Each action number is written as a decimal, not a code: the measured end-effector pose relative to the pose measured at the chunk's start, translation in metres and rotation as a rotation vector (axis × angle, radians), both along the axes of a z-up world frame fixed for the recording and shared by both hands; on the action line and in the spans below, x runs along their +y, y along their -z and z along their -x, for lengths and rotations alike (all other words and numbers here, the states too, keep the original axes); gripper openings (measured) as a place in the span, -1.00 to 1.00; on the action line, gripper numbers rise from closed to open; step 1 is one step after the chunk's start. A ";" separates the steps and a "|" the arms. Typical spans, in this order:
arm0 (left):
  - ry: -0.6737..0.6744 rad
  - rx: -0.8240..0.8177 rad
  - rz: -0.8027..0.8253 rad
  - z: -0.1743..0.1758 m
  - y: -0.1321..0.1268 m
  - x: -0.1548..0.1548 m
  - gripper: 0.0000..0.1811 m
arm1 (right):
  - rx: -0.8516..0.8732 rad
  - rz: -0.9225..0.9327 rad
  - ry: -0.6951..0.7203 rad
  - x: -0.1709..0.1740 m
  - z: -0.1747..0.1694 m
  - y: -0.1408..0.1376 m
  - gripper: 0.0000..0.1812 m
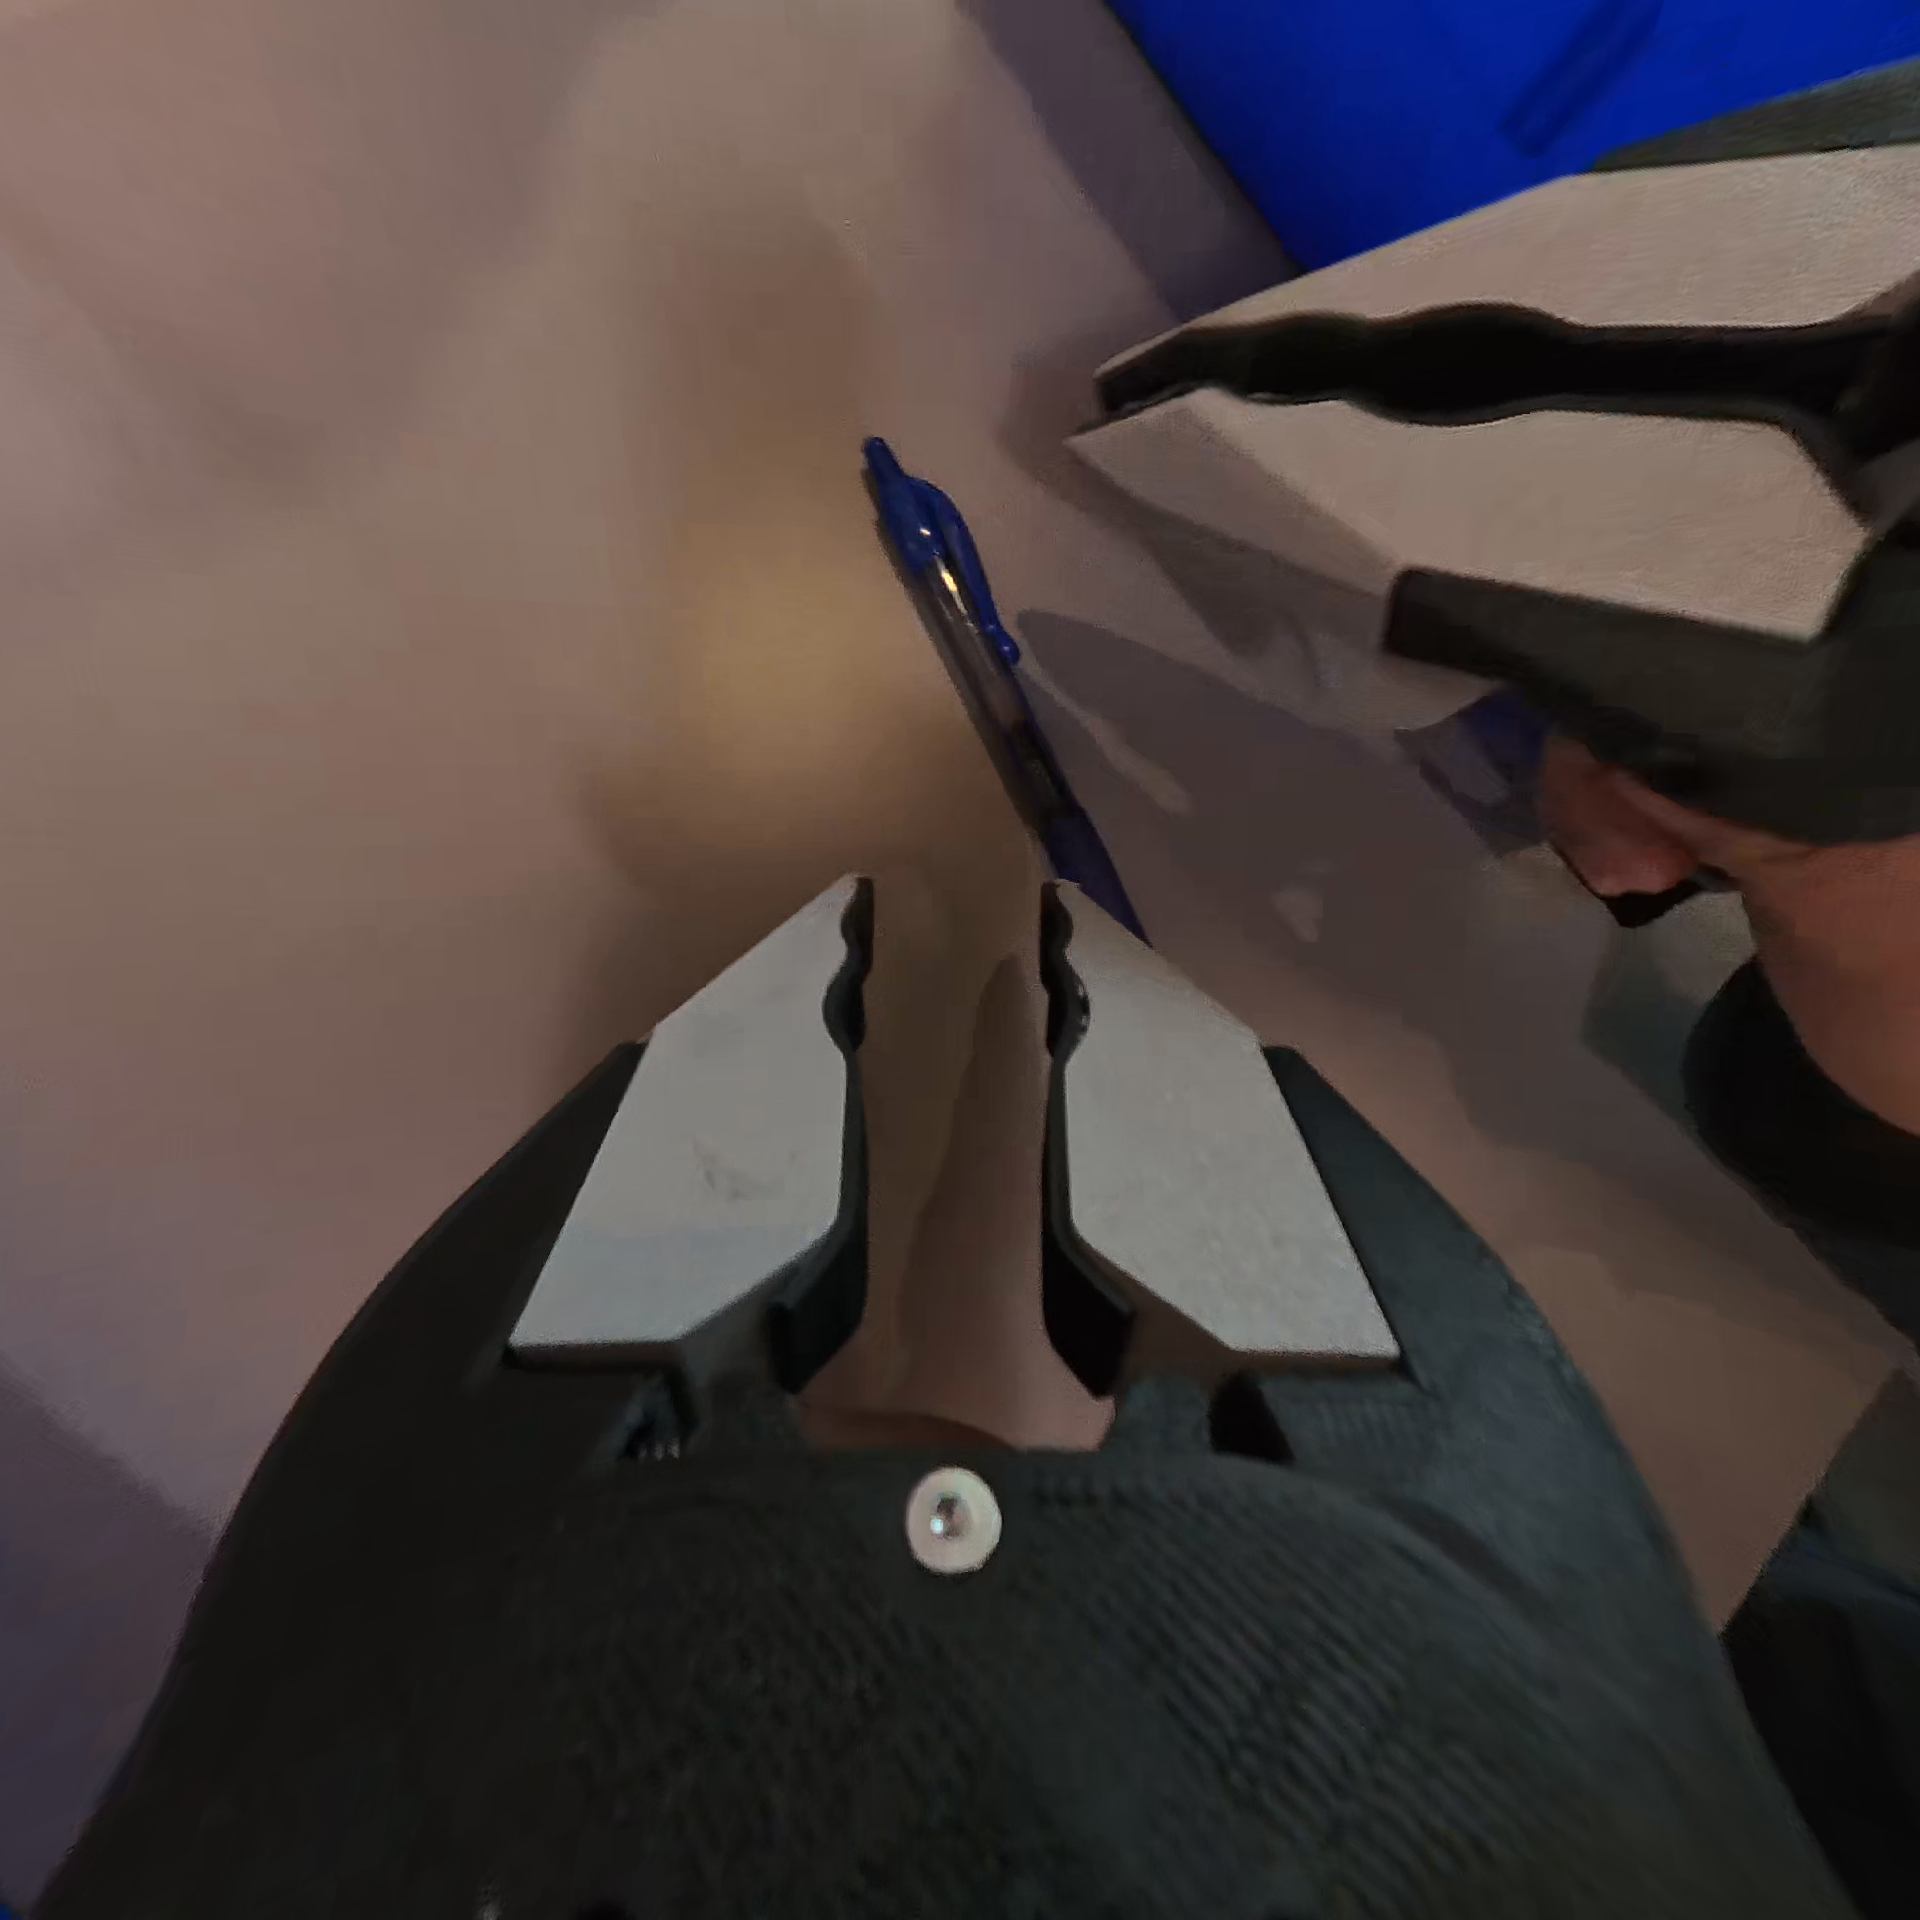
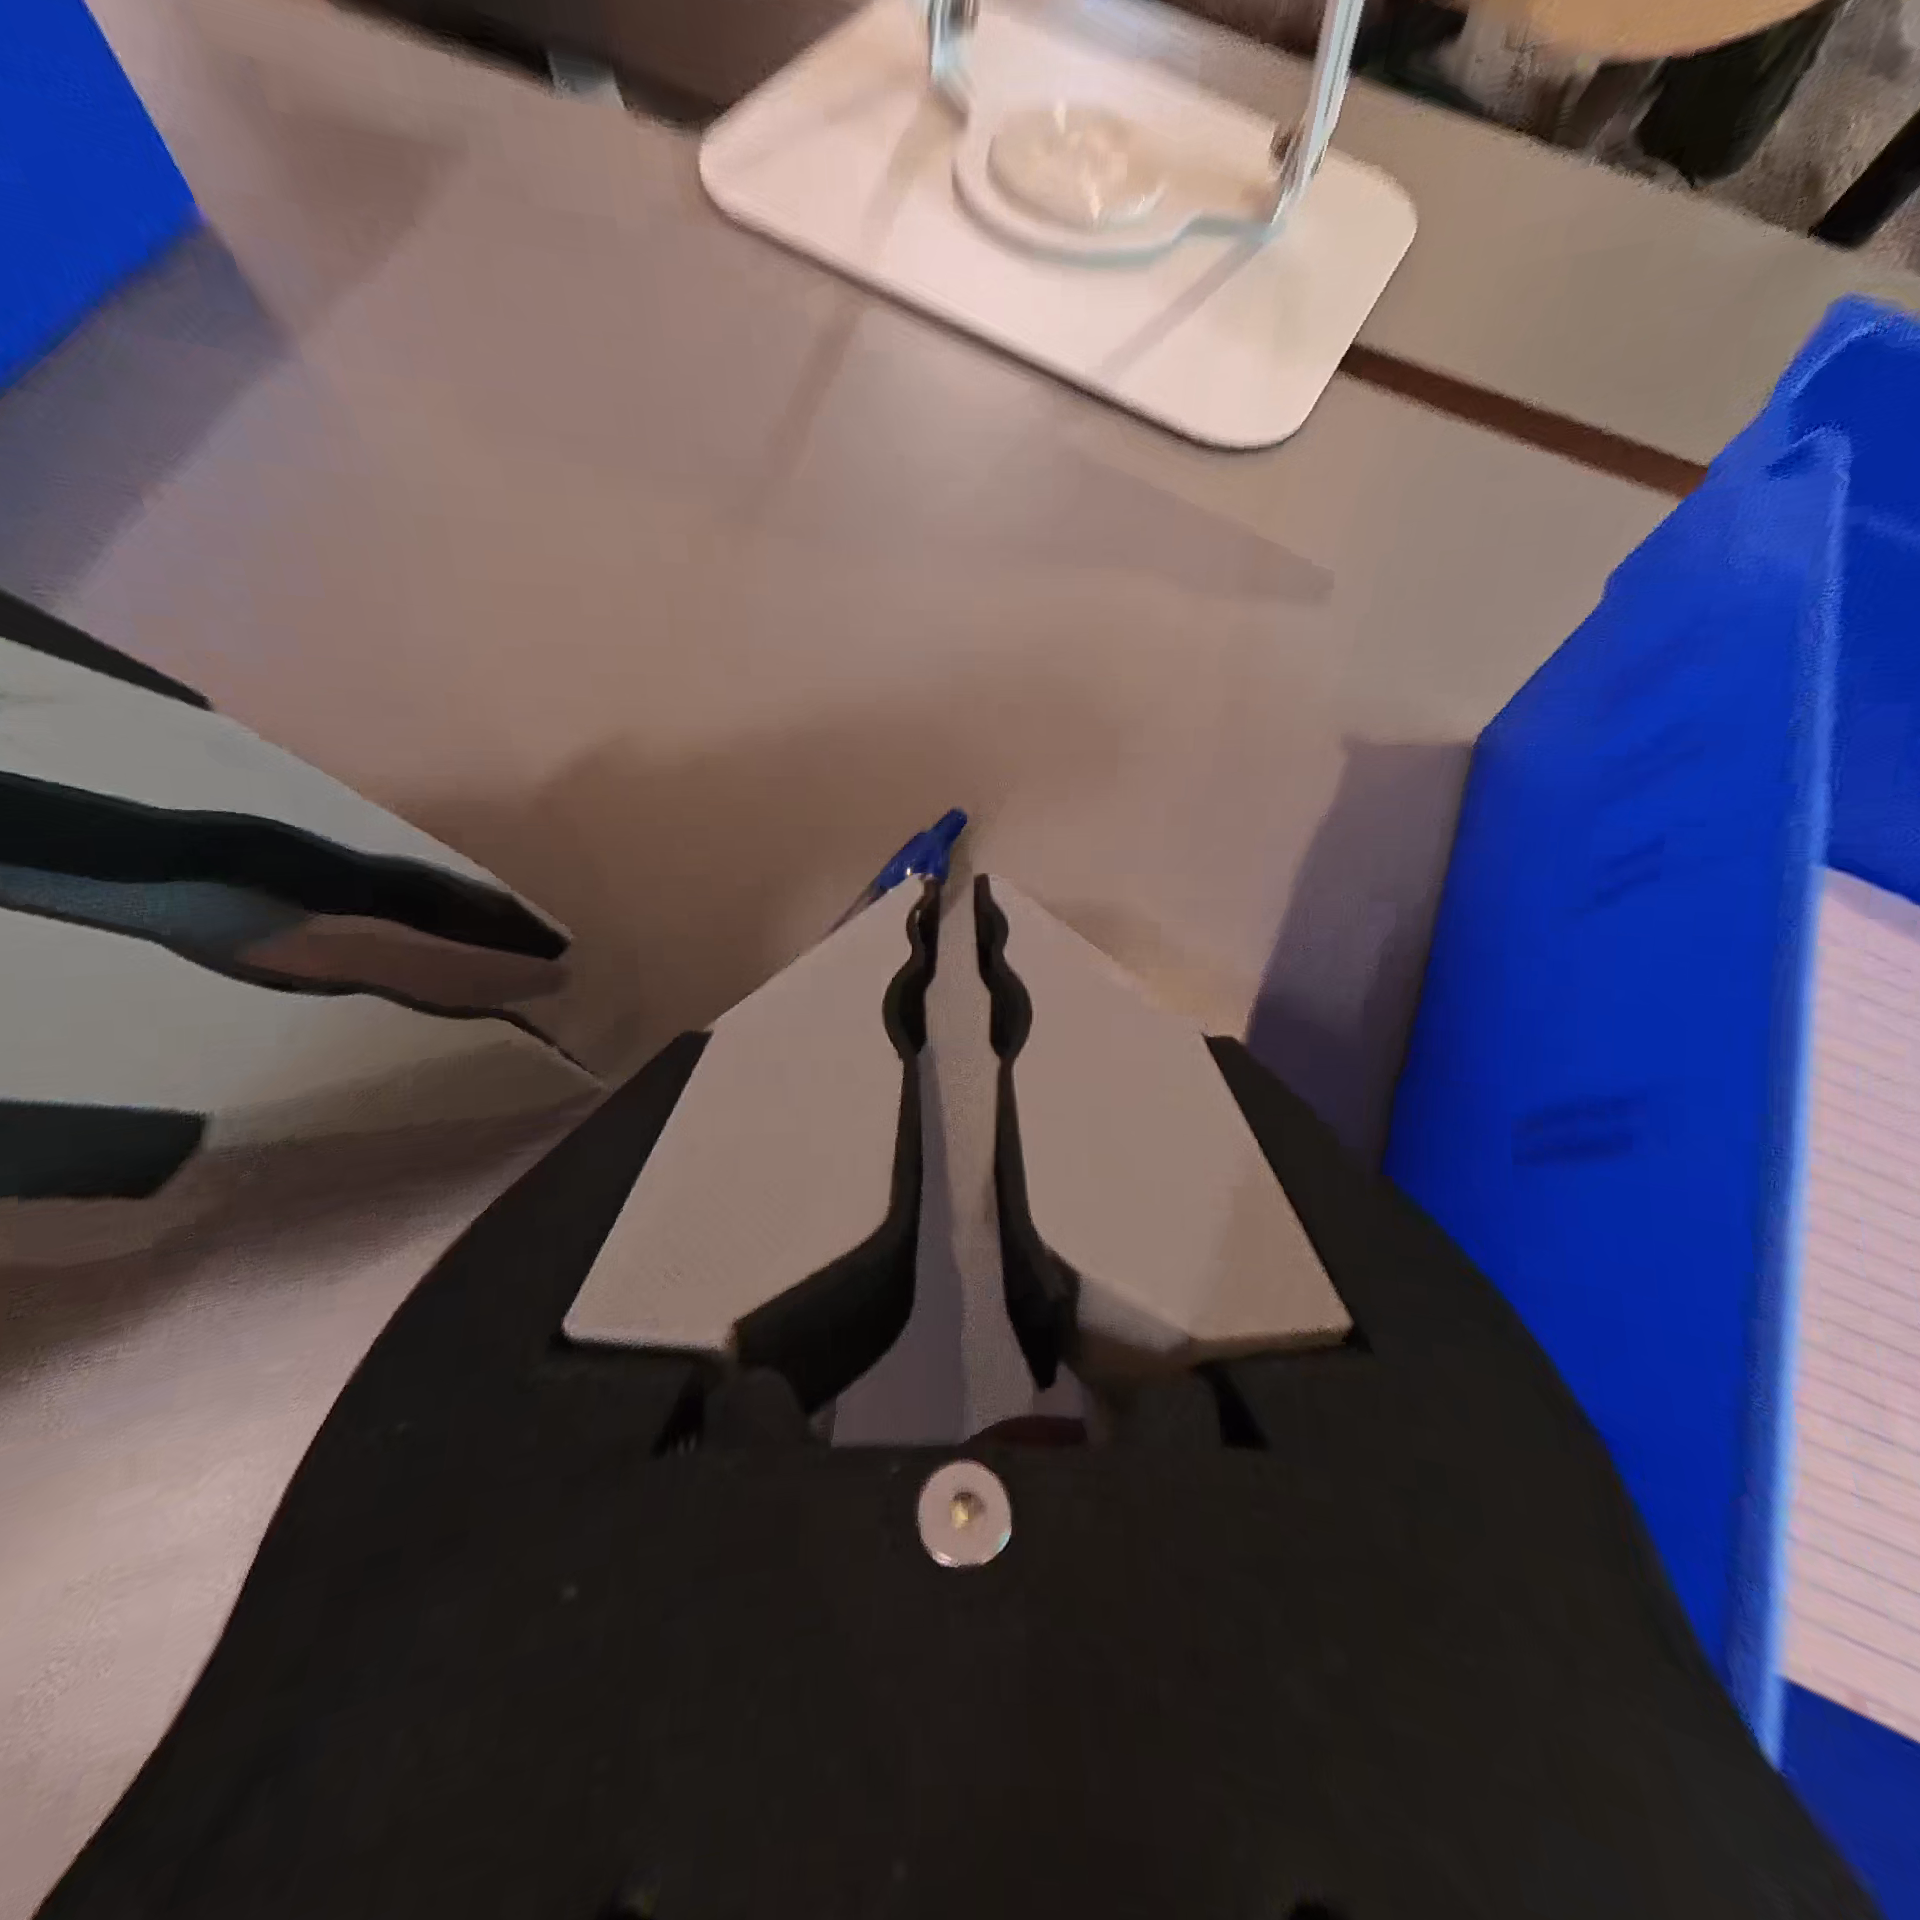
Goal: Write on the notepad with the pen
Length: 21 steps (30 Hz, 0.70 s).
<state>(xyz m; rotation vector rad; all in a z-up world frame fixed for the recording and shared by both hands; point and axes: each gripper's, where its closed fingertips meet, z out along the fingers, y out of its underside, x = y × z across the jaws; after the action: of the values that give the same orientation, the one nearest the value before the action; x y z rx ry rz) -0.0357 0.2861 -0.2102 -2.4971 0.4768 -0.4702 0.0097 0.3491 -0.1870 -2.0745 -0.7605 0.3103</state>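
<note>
The pen (image 1: 966, 665) is lying on the table (image 1: 416, 520) just ahead of the left gripper (image 1: 956, 914), whose jaws are standing narrowly apart and empty. The right gripper (image 2: 951, 894) is hovering beside it, jaws nearly closed on nothing; the notepad (image 2: 1860, 1299) is sitting in the blue bin (image 2: 1621, 935). This looks like the pickup step, calling for jaws straddling the barrel.

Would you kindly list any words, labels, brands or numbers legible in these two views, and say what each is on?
None can be read.
Pen: dark marks on the barrel, too blurred to read.
Blue bin: faint moulded marks on its side, too blurred to read.
Notepad: only ruled lines show, no writing visible.
Tongs, table and white stand base: no text.
</note>
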 end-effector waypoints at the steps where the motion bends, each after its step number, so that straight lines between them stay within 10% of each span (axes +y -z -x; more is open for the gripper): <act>1: -0.030 -0.014 -0.019 0.009 -0.008 -0.001 -0.65 | 0.054 -0.013 0.001 0.001 0.001 -0.009 -0.93; 11: -0.391 0.174 -0.312 0.215 -0.132 -0.018 -0.54 | 0.195 -0.109 0.000 0.000 0.005 -0.040 -0.74; 15: -0.620 0.418 -0.209 0.341 -0.101 -0.035 -0.54 | 0.197 -0.090 -0.037 -0.006 0.015 -0.035 -0.68; 21: -0.715 0.525 0.011 0.404 -0.023 -0.054 -0.66 | 0.183 -0.128 -0.075 -0.011 0.022 -0.038 -0.68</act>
<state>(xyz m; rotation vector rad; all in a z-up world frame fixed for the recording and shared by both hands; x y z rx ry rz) -0.4401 0.2323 -0.1875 -2.5648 -0.2506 0.4660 -0.0128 0.3378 -0.1493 -1.8714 -0.7288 0.4738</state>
